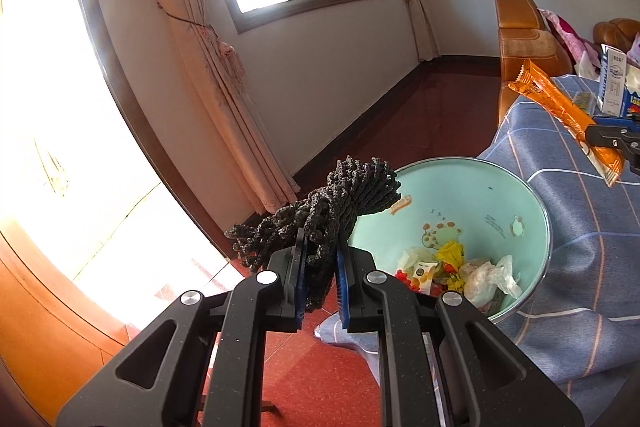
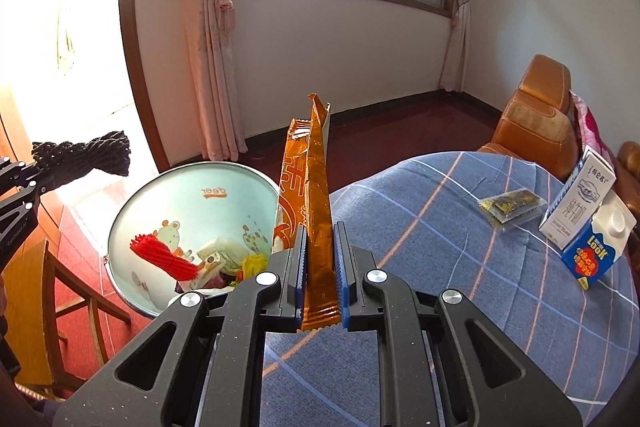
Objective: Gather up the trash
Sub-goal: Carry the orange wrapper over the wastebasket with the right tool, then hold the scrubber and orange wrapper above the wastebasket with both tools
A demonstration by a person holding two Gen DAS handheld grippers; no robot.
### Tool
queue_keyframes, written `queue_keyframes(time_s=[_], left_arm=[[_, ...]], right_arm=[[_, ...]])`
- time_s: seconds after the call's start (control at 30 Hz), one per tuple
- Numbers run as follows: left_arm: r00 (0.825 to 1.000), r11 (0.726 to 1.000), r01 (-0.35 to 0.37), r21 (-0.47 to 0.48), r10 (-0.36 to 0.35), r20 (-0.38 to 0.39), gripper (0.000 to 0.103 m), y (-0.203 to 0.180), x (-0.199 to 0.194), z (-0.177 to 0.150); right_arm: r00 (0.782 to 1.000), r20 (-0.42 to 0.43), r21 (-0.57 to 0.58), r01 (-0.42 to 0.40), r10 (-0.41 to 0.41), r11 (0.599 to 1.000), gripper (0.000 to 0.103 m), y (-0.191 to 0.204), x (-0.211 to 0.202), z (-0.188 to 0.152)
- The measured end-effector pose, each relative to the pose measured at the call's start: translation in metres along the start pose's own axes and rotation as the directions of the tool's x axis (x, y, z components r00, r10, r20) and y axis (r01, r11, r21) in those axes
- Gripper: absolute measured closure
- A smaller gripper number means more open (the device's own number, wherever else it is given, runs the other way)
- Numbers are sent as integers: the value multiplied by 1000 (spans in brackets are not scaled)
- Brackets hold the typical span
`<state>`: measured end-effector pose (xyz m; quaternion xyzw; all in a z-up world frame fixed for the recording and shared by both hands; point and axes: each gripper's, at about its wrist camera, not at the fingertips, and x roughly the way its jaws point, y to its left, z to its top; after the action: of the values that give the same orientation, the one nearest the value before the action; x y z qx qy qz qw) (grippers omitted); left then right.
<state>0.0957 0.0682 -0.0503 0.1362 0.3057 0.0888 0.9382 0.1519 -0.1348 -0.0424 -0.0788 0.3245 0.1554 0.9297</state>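
Note:
A pale green bin [image 1: 480, 195] with cartoon animals stands on the floor beside the table, with wrappers and bags lying at its bottom. My left gripper [image 1: 320, 267] is shut on a dark foam net [image 1: 340, 203], which hangs over the bin's near-left rim. My right gripper [image 2: 320, 267] is shut on a long orange wrapper [image 2: 316, 195] that stands upright just right of the bin [image 2: 188, 195]. In the left wrist view the same orange wrapper [image 1: 560, 111] shows over the table edge. A red foam net [image 2: 164, 255] lies inside the bin.
The table wears a blue checked cloth [image 2: 440, 267]. On it stand a white carton [image 2: 576, 203] and a blue-and-white carton [image 2: 600, 247], with a small clear packet [image 2: 512, 207] beside them. Orange sofa seats [image 2: 536, 119] sit behind. A wooden chair [image 2: 52, 291] stands left of the bin.

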Motion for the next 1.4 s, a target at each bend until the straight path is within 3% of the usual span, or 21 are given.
queue_keyframes(time_s=[1.4], left_arm=[[994, 994, -104, 19, 104, 25, 91, -2, 14, -4]], right_arm=[[999, -23, -79, -47, 46, 996, 90, 39, 20, 12]])
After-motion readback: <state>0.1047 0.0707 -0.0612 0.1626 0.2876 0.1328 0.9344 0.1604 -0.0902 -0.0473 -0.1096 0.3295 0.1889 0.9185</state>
